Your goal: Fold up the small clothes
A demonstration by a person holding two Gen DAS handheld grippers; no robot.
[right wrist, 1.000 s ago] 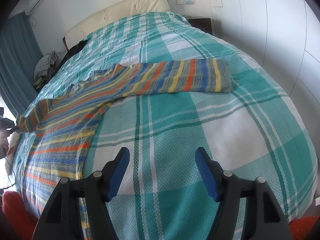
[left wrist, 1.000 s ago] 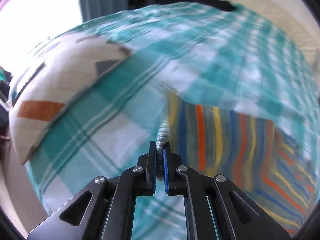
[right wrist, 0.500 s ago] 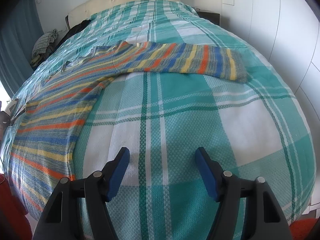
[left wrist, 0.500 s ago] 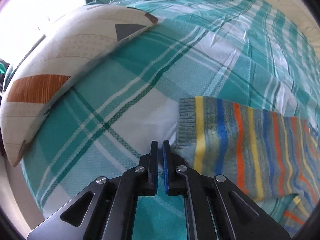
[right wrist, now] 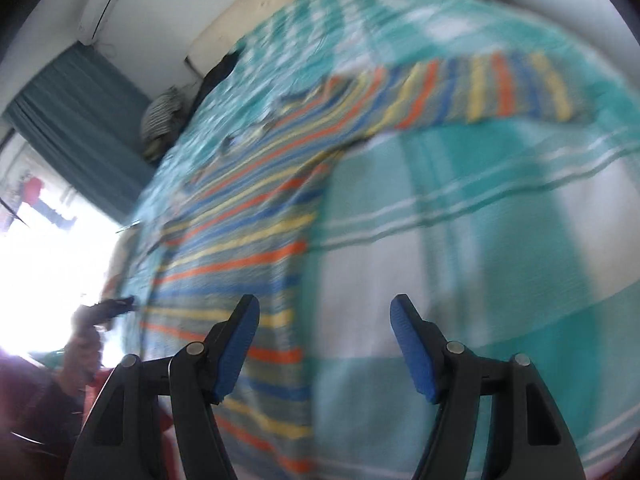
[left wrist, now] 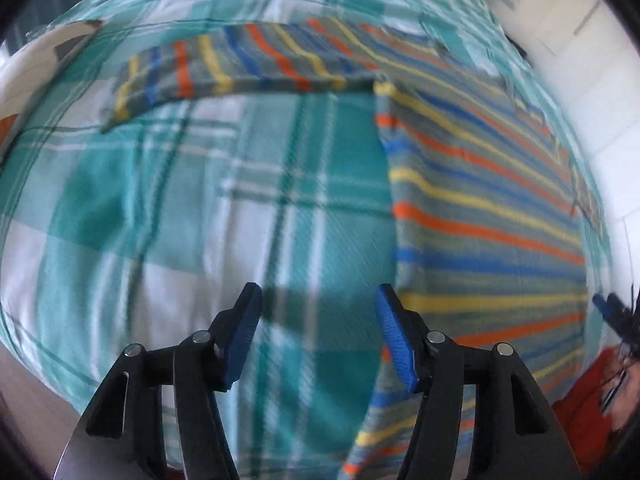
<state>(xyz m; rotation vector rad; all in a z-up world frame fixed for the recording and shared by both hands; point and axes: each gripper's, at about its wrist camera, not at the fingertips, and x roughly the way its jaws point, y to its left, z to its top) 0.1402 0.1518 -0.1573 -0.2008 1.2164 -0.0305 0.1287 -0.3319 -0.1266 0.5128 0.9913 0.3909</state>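
Note:
A striped knit sweater (left wrist: 480, 208) in grey, blue, orange and yellow lies flat on the bed, body to the right in the left wrist view, one sleeve (left wrist: 240, 64) stretched out to the far left. My left gripper (left wrist: 318, 336) is open and empty above the bedspread, just left of the sweater's side edge. In the right wrist view the sweater (right wrist: 240, 248) lies left of centre with its other sleeve (right wrist: 492, 88) stretched to the far right. My right gripper (right wrist: 324, 340) is open and empty over the sweater's side edge. Both views are blurred.
The bed carries a teal and white plaid bedspread (left wrist: 140, 220). A patterned white pillow (left wrist: 36, 68) lies at the far left. A dark curtain (right wrist: 76, 136), bright window, headboard and folded clothes (right wrist: 164, 116) are at the back. The left gripper also shows at the left edge of the right wrist view (right wrist: 108, 308).
My left gripper let go of the sleeve cuff, opened, and pulled back toward the sweater's body. My right gripper stayed open and swung, so the sweater now sits under its left finger.

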